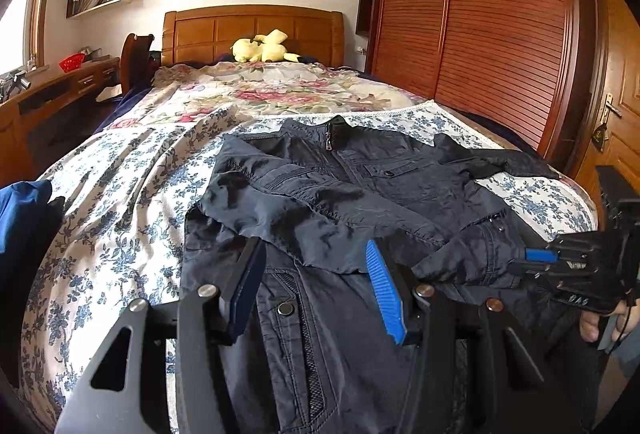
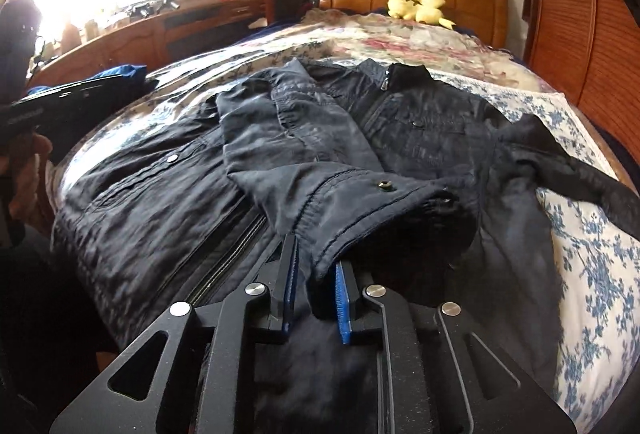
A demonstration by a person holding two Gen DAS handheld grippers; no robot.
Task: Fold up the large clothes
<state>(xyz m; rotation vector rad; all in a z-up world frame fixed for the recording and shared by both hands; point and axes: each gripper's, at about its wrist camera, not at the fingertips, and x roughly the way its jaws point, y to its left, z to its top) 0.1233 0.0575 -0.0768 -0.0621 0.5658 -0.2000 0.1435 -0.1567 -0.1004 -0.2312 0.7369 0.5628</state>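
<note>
A dark navy zip jacket point(image 1: 360, 173) point(image 2: 400, 121) lies front-up on the bed with its collar toward the headboard. One sleeve is folded across the chest, and its snap cuff point(image 2: 360, 201) point(image 1: 480, 246) ends at my right gripper point(image 2: 316, 254) point(image 1: 524, 260). The right jaws stand slightly apart, with the cuff's edge lying loosely between the blue pads. My left gripper point(image 1: 314, 246) point(image 2: 60, 97) hovers open over the jacket's lower front, its pads wide apart on either side of the folded sleeve's edge. The other sleeve point(image 2: 580, 169) trails off to the right.
The bed has a blue floral sheet point(image 1: 120, 173) and a rose quilt further back. A yellow plush toy point(image 1: 262, 47) sits at the headboard. A blue garment point(image 2: 120, 71) lies at the bed's left edge. Wooden desk point(image 1: 60, 85) on the left, louvred wardrobe point(image 1: 480, 13) on the right.
</note>
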